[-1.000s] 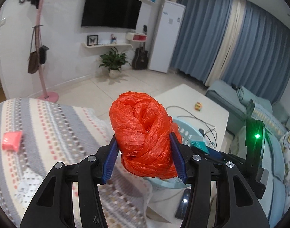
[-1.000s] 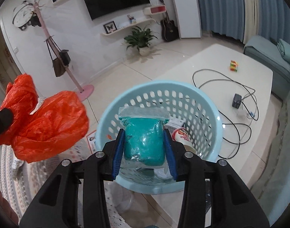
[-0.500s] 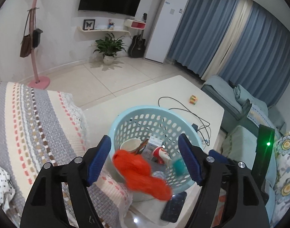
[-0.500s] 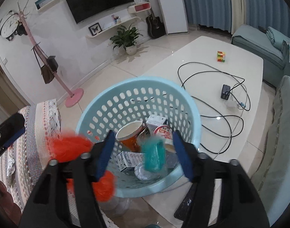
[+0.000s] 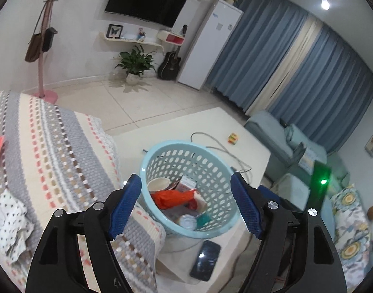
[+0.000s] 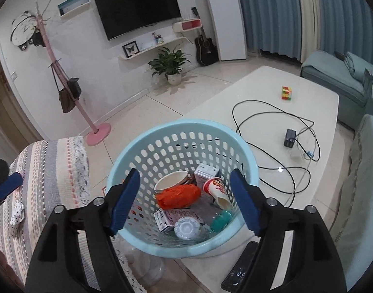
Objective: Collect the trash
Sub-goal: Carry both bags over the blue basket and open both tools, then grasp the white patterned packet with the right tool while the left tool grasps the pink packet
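- A white coffee table (image 6: 308,102) runs from the centre to the right of the right wrist view, a loose black cable (image 6: 264,131) coiled across its top beside a small black charger (image 6: 289,137).
- A striped blanket (image 5: 47,151) covers the left half of the left wrist view, a pink scrap at its far left edge.
- A pale blue perforated basket (image 6: 181,131) stands on the near end of the table, lower centre in both views, and it holds the collected trash.
- The left gripper (image 5: 186,205) sits at the bottom of its frame with both blue pads spread wide and nothing between them; the basket shows through the gap.
- The right gripper (image 6: 184,200) fills the bottom of its frame, its jaws opening and nothing between them, the pads framing the basket's mouth.
- An orange plastic bag (image 6: 178,195) lies crumpled in the middle of the basket, touching a paper cup (image 6: 170,181) behind it.
- A teal pouch (image 6: 220,218) rests at the basket's lower right, beside a clear bottle's white end (image 6: 186,227).
- A dark phone (image 5: 205,260) lies flat on the table's near corner, just below the basket.
- A coloured puzzle cube (image 6: 286,93) sits well apart, toward the upper right of the table.
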Motion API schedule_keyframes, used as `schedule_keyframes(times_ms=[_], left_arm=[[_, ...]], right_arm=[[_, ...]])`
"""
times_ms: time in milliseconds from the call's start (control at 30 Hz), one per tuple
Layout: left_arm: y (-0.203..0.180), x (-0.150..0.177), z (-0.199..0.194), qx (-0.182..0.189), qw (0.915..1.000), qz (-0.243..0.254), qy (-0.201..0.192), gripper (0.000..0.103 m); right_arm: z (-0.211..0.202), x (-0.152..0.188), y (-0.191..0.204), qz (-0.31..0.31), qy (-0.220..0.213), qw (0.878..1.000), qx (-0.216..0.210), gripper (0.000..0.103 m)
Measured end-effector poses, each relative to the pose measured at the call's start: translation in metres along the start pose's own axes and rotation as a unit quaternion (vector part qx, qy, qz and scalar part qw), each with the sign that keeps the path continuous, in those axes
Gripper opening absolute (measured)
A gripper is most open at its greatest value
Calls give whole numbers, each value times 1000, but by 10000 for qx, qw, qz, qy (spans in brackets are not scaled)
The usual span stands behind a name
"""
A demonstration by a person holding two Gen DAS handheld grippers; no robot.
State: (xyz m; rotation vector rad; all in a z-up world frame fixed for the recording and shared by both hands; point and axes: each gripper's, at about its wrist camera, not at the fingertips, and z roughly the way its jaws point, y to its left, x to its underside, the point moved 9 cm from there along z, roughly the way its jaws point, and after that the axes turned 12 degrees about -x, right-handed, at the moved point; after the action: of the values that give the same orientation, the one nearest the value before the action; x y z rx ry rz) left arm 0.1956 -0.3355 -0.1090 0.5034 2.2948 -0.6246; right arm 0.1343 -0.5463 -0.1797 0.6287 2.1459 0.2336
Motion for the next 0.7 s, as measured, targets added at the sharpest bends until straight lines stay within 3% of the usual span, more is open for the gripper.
schedule_keyframes(times_ms=[233, 400, 600, 700], left_arm=[[29, -7, -52, -78, 9991, -184, -364, 74], [77, -10, -96, -434, 9947, -516, -779, 75], [146, -4, -143, -978, 9838, -1015, -1103, 75], [180, 0, -164, -1272, 9757, -1309, -1213, 75]], right_arm=[[-14, -5, 42, -465, -98, 9988, -100, 79], [-26, -7, 80, -775, -200, 9962, -336, 83], [-35, 7, 141, -1048, -84, 9895, -992, 83], [-36, 23, 178, -1509, -4, 9829, -1052, 83]])
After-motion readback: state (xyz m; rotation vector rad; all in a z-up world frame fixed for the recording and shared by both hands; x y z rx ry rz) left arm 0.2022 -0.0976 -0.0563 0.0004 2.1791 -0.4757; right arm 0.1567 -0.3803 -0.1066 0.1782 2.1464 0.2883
